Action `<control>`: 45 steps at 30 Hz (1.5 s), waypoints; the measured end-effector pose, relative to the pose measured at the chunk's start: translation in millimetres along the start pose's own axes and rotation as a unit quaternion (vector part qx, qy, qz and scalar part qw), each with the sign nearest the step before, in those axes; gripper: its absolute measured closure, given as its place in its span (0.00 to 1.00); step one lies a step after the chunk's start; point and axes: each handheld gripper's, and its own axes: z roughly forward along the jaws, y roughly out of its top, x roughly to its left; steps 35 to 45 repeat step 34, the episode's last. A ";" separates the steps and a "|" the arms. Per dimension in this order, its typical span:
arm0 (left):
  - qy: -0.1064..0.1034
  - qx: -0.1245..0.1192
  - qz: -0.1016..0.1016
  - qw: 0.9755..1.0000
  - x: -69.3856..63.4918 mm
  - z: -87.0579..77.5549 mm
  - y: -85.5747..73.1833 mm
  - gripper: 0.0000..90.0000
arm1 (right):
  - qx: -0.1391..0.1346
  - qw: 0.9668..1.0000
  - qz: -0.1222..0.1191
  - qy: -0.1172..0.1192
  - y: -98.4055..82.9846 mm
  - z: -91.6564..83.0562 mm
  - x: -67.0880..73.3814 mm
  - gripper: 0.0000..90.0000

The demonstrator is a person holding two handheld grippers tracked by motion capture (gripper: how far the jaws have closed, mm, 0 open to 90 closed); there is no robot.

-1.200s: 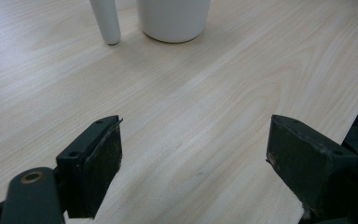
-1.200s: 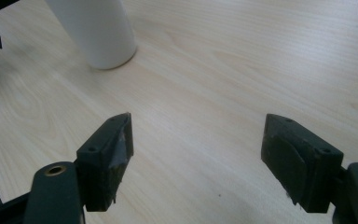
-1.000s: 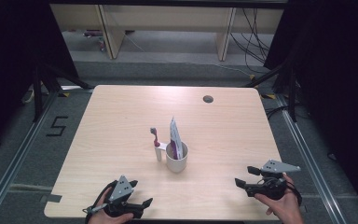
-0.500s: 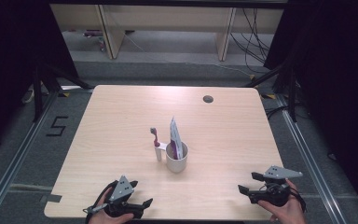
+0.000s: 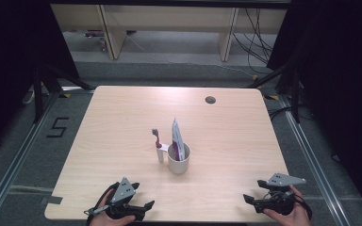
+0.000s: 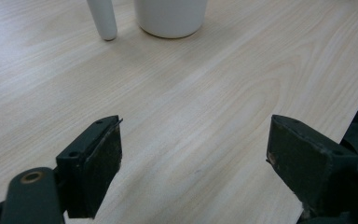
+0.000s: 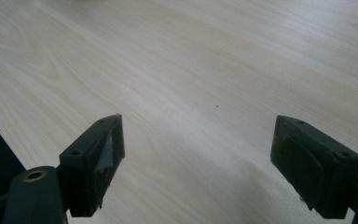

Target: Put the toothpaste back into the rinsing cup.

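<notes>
Jaws of both grippers gape empty, well apart from the mug (image 5: 178,160).

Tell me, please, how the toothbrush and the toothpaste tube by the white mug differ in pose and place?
The toothbrush stands upright on the table just left of the mug, outside it; the toothpaste tube stands inside the mug. The toothbrush is thin with a dark red head; the tube is broad, flat and reaches higher. Both stand roughly upright.

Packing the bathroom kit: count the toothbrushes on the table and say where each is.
1. The toothbrush stands upright just left of the white cup, mid-table. The cup holds a toothpaste tube; its inside is partly hidden, so another could sit there.
</notes>
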 end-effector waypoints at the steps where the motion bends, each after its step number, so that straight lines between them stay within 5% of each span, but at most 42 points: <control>1: 0.002 0.006 0.007 1.000 1.1 -0.7 0.1 0.20 | 0.005 1.000 0.022 0.005 -1.6 -0.8 3.2 0.20; 3: 0.004 0.009 0.012 1.000 1.7 -1.3 0.2 0.20 | 0.005 1.000 0.002 -0.002 -2.5 -1.9 1.0 0.19; 8: 0.000 0.000 0.001 1.000 -0.2 0.0 -0.1 0.20 | 0.014 1.000 0.008 -0.001 -6.6 -3.1 4.1 0.19; 15: 0.005 0.009 0.015 1.000 1.5 -0.6 -0.2 0.20 | 0.009 1.000 -0.006 -0.004 -10.4 -5.1 5.9 0.19; 21: 0.002 0.000 0.005 1.000 -0.1 0.7 -0.4 0.19 | 0.017 1.000 0.011 -0.002 -13.8 -7.6 9.7 0.19; 23: 0.000 0.003 0.005 1.000 0.0 0.5 -0.2 0.20 | 0.014 1.000 -0.004 -0.008 -14.2 -7.6 7.6 0.19; 27: 0.004 0.013 0.015 1.000 1.5 -0.7 0.2 0.20 | 0.016 1.000 0.011 -0.002 -15.2 -7.2 9.1 0.19; 45: 0.004 0.002 0.005 1.000 0.2 0.6 0.0 0.19 | 0.019 1.000 0.007 -0.008 -15.2 -6.9 8.7 0.19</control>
